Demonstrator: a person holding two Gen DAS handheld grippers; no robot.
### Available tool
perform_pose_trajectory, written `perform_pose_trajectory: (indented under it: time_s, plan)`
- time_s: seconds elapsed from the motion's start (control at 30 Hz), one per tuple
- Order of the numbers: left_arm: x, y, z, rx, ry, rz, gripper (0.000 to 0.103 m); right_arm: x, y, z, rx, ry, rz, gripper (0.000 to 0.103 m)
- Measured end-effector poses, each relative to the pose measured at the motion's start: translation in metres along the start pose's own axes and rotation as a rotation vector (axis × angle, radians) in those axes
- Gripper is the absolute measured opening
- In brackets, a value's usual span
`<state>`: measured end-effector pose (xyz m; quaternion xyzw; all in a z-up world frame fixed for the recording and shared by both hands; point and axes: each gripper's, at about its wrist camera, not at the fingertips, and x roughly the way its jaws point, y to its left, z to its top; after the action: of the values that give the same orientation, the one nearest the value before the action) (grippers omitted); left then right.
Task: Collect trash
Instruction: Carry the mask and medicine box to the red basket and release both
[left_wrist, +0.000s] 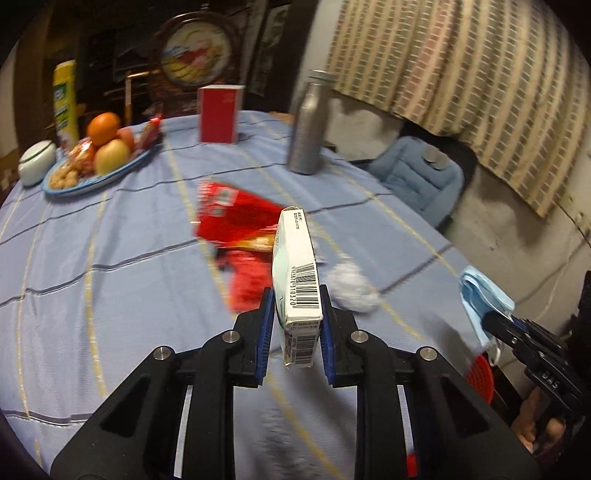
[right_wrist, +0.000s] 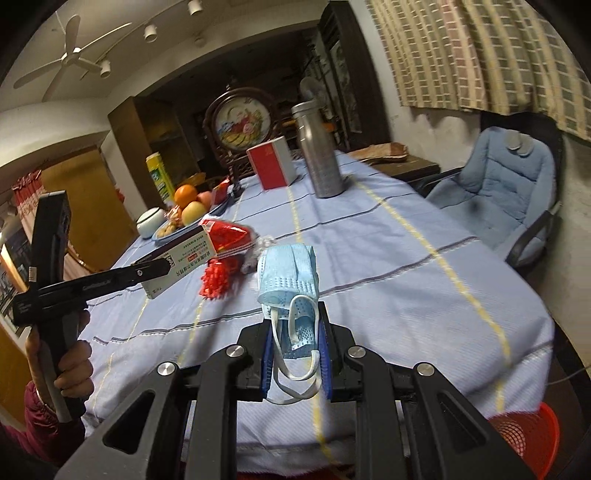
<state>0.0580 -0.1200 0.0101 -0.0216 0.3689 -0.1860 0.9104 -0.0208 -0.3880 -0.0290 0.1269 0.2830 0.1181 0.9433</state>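
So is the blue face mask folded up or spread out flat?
Folded: the face mask is bunched in layers between the right gripper's pads, ear loops dangling.

Round table (left_wrist: 110, 280) under a pale blue cloth with yellow and dark stripes. On it, in the left wrist view: red snack wrapper (left_wrist: 236, 221) near centre; crumpled white tissue (left_wrist: 351, 288) at four o'clock from the wrapper. Steel bottle (left_wrist: 308, 125) upright at one o'clock, red box (left_wrist: 219, 112) standing at twelve. Out at ten o'clock, blue plate (left_wrist: 92, 181) piled with fruit and nuts, small white lidded jar (left_wrist: 35, 162) just beside it.
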Motion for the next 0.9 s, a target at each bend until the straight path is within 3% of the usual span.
perform_pose_trajectory:
  time_s: [0.43, 0.63, 0.73, 0.8, 0.9]
  plan:
    - [0.007, -0.12, -0.019, 0.201, 0.035, -0.208, 0.024, -0.087, -0.087, -0.049, 0.141, -0.074, -0.217, 0.021]
    - [0.016, -0.176, -0.034, 0.295, 0.077, -0.275, 0.024, -0.101, -0.141, -0.087, 0.248, -0.039, -0.321, 0.024]
    - [0.024, -0.204, -0.043, 0.351, 0.106, -0.304, 0.024, -0.091, -0.169, -0.107, 0.302, 0.035, -0.395, 0.038]
    - [0.03, -0.221, -0.048, 0.384, 0.129, -0.321, 0.024, -0.087, -0.187, -0.117, 0.358, 0.067, -0.431, 0.06]
    - [0.04, -0.246, -0.056, 0.432, 0.161, -0.345, 0.024, -0.093, -0.206, -0.127, 0.446, 0.055, -0.381, 0.066]
